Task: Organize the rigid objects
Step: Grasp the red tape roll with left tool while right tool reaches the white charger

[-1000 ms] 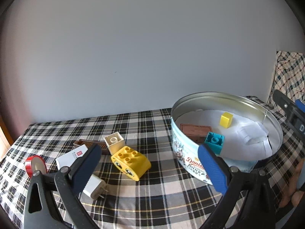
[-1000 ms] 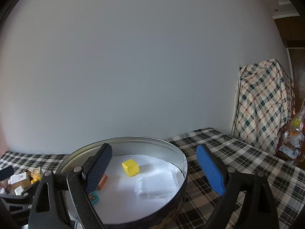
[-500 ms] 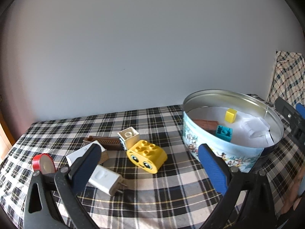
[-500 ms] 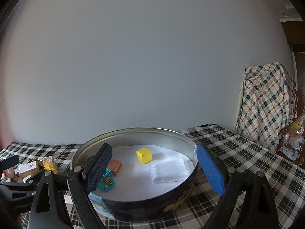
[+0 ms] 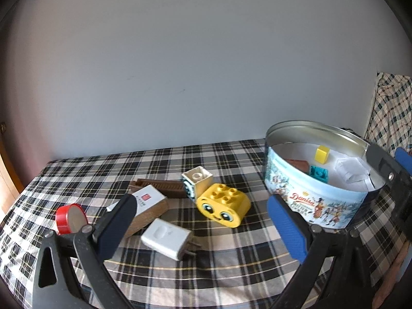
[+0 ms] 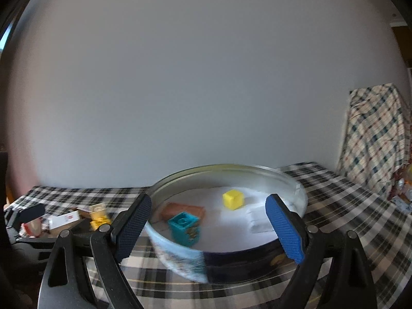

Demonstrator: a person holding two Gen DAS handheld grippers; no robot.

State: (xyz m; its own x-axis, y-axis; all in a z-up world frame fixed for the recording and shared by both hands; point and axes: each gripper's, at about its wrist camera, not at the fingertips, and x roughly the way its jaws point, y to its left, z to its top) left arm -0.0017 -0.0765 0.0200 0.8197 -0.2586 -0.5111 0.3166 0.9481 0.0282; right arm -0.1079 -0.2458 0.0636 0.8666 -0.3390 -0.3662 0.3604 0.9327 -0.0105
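A round cookie tin point(image 5: 316, 206) stands at the right of the checked table and holds a yellow cube point(image 5: 322, 154), a teal brick point(image 5: 319, 173) and a brown block point(image 5: 298, 165). Left of it lie a yellow face brick point(image 5: 223, 208), a white brick point(image 5: 197, 183), a brown comb point(image 5: 164, 190), a white charger point(image 5: 168, 239), a wood-sided box point(image 5: 148, 209) and a red tape roll point(image 5: 70, 218). My left gripper point(image 5: 203, 229) is open and empty above the charger and face brick. My right gripper point(image 6: 208, 228) is open and empty in front of the tin point(image 6: 296, 193).
A white folded paper liner point(image 5: 350, 170) lies in the tin. A checked cloth point(image 6: 373, 139) hangs at the far right. A grey wall runs behind the table. The right gripper's fingers point(image 5: 383, 164) show at the tin's right edge in the left wrist view.
Both grippers have drawn back from the tin and lowered. The left view has swung left, bringing the loose objects to its centre. Nothing was picked up.
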